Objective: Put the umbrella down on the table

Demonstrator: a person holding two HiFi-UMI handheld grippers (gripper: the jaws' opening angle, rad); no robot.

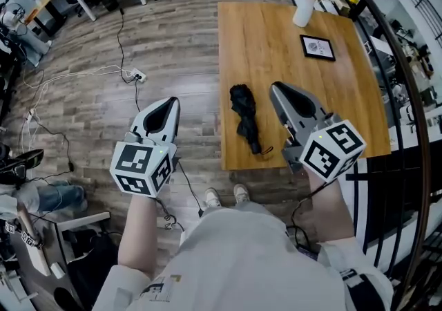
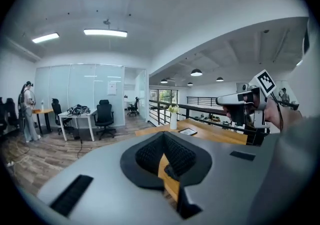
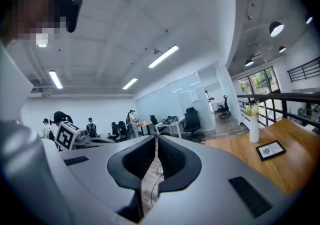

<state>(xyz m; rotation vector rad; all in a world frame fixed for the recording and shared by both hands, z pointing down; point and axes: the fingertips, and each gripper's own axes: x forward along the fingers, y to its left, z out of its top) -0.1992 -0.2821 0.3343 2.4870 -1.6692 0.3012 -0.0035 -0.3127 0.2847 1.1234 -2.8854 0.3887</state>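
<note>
The two tools, the left gripper and the right gripper, are being held clenched on nothing, one umbrella being borne by one table between them.

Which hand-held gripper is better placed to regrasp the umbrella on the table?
Right. The right hand-held gripper hangs over the table beside the umbrella; the left hand-held gripper is out over the floor.
</note>
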